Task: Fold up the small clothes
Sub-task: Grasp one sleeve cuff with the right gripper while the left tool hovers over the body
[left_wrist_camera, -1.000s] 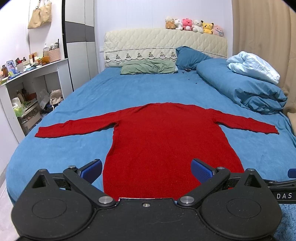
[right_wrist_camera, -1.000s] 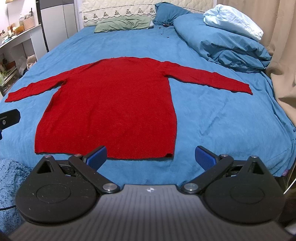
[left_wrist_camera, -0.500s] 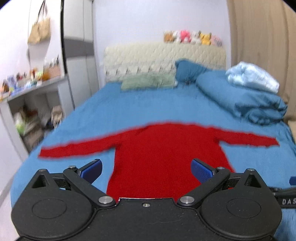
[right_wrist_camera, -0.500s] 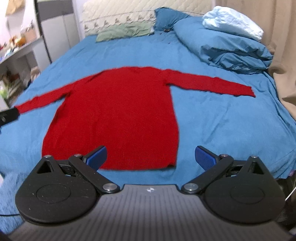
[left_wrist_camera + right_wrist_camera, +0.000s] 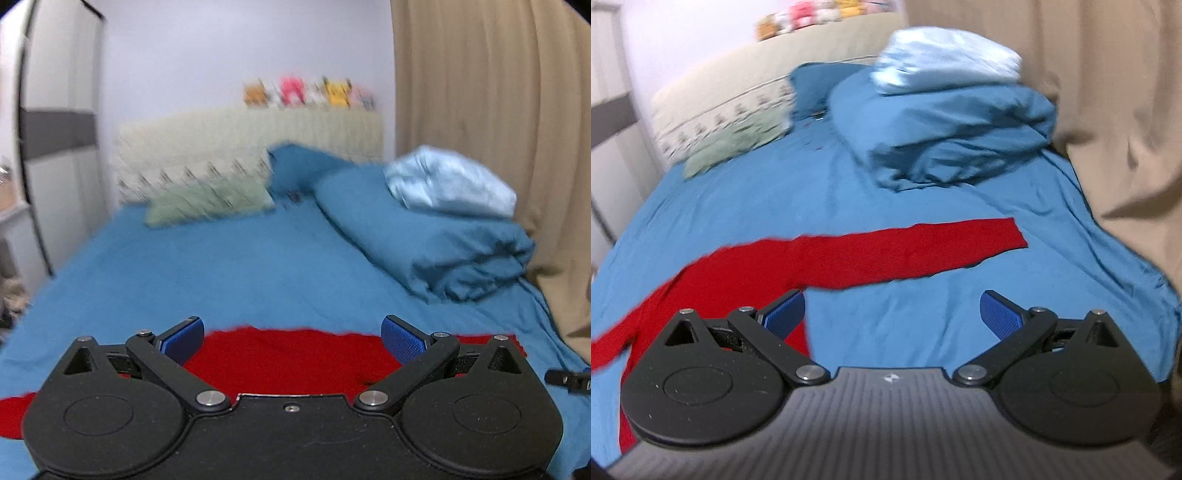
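A red long-sleeved sweater (image 5: 295, 360) lies flat on the blue bedsheet (image 5: 221, 273), sleeves spread out. In the left wrist view only its upper edge shows, just behind my left gripper (image 5: 291, 338), which is open and empty above it. In the right wrist view the sweater's right sleeve (image 5: 905, 251) stretches across the sheet (image 5: 905, 325) ahead of my right gripper (image 5: 892, 314), which is open and empty above the bed beside the sweater's body. Both views are blurred by motion.
A folded blue duvet (image 5: 424, 236) with a light blue blanket (image 5: 447, 182) lies at the back right by the beige curtain (image 5: 491, 110). Green and blue pillows (image 5: 210, 201) rest against the headboard (image 5: 240, 140). A wardrobe (image 5: 51, 147) stands left.
Both grippers have moved forward over the bed and turned right. The sweater has slid down in both views; the right view now centres on the right sleeve. Both stay open.
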Demonstrator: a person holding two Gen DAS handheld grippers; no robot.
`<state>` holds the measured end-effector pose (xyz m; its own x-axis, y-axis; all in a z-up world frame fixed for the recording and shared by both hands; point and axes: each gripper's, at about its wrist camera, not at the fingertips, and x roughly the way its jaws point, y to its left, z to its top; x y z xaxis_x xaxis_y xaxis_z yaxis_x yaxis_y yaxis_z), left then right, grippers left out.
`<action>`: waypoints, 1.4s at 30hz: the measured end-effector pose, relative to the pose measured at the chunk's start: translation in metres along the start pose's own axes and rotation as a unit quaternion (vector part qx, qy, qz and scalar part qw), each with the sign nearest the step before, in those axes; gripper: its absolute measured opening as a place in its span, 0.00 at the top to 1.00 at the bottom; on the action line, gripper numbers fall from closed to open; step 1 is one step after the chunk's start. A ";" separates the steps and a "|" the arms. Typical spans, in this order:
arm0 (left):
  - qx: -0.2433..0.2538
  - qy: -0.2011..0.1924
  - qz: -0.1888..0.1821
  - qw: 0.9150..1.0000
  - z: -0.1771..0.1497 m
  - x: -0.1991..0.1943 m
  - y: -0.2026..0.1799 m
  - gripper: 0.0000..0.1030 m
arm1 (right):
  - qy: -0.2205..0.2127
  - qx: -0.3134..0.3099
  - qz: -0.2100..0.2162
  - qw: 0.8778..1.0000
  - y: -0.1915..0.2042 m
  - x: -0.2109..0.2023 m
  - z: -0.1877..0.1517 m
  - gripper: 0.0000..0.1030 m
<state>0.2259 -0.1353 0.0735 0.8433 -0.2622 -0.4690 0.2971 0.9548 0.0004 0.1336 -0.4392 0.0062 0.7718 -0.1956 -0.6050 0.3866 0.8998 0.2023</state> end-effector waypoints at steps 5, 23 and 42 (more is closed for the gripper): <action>0.031 0.062 -0.024 0.997 -0.006 0.104 -0.026 0.00 | 0.013 0.073 -0.001 0.997 -0.051 0.085 0.004 0.00; 0.000 0.245 0.005 0.969 -0.087 0.357 -0.032 0.00 | 0.001 0.072 -0.094 0.993 -0.110 0.286 -0.002 0.54; -0.044 0.122 0.067 0.989 -0.053 0.279 0.111 0.00 | -0.063 0.025 0.226 0.972 0.128 0.241 0.101 0.78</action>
<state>0.4703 -0.0955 -0.1045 0.7366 -0.1006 -0.6688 0.1406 0.9900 0.0060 0.4198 -0.4106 -0.0360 0.9226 0.1666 -0.3478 0.0156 0.8851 0.4652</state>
